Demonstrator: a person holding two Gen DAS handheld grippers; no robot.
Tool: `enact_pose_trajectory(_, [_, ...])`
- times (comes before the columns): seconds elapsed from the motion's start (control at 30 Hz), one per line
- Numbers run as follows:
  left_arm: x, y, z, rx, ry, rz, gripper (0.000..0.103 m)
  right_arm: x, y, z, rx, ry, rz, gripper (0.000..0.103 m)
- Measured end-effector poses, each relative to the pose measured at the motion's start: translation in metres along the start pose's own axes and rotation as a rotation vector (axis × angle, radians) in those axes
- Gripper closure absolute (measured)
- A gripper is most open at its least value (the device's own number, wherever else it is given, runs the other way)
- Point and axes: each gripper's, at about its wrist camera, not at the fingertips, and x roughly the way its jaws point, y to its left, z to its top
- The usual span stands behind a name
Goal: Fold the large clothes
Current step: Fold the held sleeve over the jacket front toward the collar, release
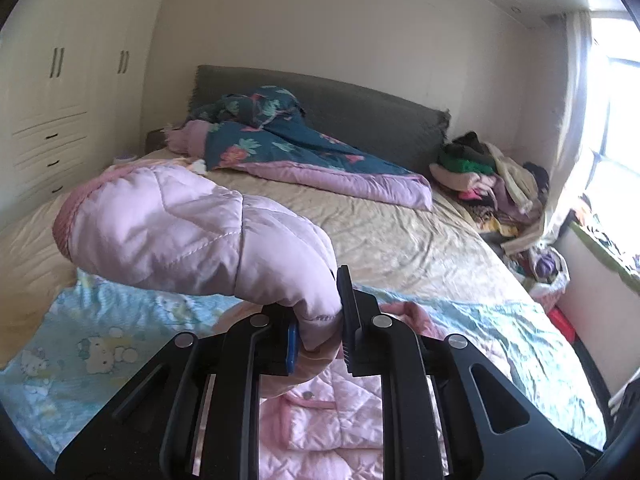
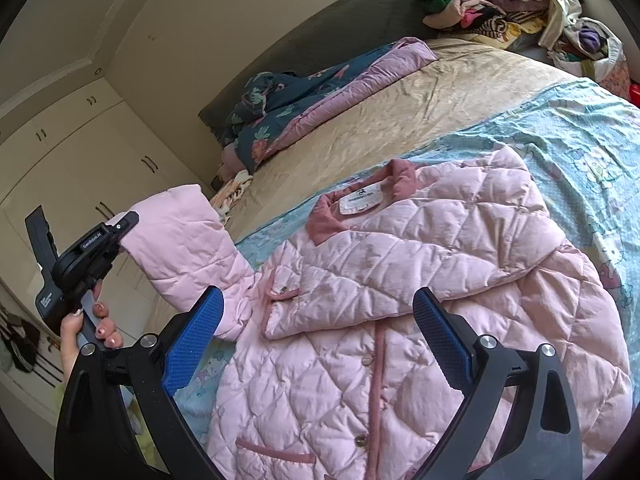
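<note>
In the left wrist view, a sleeve (image 1: 192, 232) of the pink quilted jacket (image 1: 332, 412) is clamped between the jaws of the left gripper (image 1: 320, 332) and held up over the bed (image 1: 400, 232). In the right wrist view, the jacket is seen lying front-up on a light-blue cartoon sheet (image 2: 560, 140) — the right gripper (image 2: 320, 344) is held above it with jaws wide apart, nothing between them.

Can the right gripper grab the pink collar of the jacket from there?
Probably yes. The right gripper is open above the jacket, and the collar lies bare just ahead with nothing covering it.
</note>
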Motion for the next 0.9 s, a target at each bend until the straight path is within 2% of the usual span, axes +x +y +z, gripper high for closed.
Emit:
enact_pose_trajectory(0.3, [0.03,-0.052,-0.034,0.12,0.079,-0.092,0.094,0.003,-0.024,0.0,0.05,0.003,-0.015,0.008])
enact_pose_trajectory(0.43, [0.054,-0.075,-0.062,0.183,0.158,-0.125,0.094,0.001,-0.038,0.001,0.07,0.0,-0.032,0.008])
enact_pose_trajectory(0.57, [0.074,-0.089,-0.087,0.208,0.221,-0.139,0.094,-0.001,-0.054,0.001,0.096,-0.007,-0.05,0.008])
enact_pose_trajectory(0.9, [0.098,-0.115,-0.134,0.289,0.312,-0.153,0.094,-0.012,-0.086,0.005,0.156,-0.033,-0.088,0.008])
